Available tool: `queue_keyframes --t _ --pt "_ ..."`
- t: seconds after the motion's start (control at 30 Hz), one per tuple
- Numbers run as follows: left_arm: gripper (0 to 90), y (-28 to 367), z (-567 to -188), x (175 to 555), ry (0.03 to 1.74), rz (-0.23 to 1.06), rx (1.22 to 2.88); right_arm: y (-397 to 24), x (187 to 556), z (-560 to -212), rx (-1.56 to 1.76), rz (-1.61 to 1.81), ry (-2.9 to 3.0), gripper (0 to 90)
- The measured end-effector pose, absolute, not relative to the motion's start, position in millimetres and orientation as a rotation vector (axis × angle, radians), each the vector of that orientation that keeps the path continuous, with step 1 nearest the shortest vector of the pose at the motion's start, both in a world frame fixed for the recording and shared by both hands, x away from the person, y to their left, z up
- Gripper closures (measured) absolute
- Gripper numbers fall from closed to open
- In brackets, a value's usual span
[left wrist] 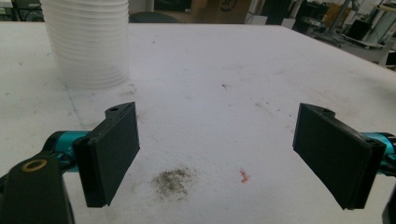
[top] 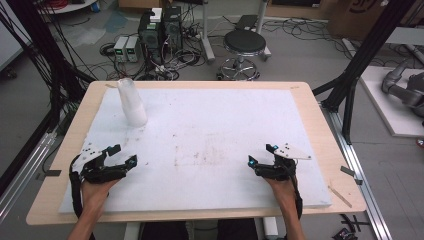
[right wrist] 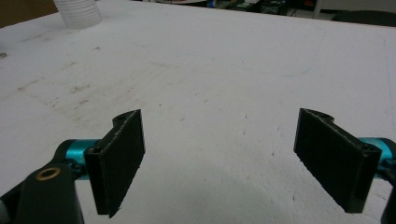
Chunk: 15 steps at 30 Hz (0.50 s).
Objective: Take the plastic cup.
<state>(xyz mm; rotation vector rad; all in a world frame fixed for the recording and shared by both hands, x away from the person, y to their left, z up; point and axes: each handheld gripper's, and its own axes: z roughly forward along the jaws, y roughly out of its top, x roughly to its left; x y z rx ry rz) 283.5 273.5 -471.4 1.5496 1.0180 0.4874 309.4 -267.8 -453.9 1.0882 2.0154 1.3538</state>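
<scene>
A tall stack of white plastic cups (top: 131, 102) stands at the far left of the white board (top: 215, 125). My left gripper (top: 122, 156) rests near the board's front left, well short of the stack, jaws wide apart and empty. In the left gripper view the cup stack (left wrist: 88, 42) rises ahead at the upper left, beyond my left gripper (left wrist: 219, 158). My right gripper (top: 262, 154) sits at the front right, open with nothing in it. In the right gripper view my right gripper (right wrist: 224, 163) faces bare board, with the cup stack (right wrist: 77, 11) far off at the top left.
The white board lies on a wooden table (top: 310, 105). A dark smudge (left wrist: 173, 181) and a small red fleck (left wrist: 243, 176) mark the board between the left jaws. A stool (top: 244, 45), computer cases (top: 160, 30) and cables stand on the floor beyond the table.
</scene>
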Motion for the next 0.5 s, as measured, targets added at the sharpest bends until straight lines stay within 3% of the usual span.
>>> queue_keyframes --t 0.5 --pt "14.5 284.6 -427.3 290.7 0.983 0.574 1.516 -267.2 310.0 -454.1 1.073 1.353 2.029 16.5"
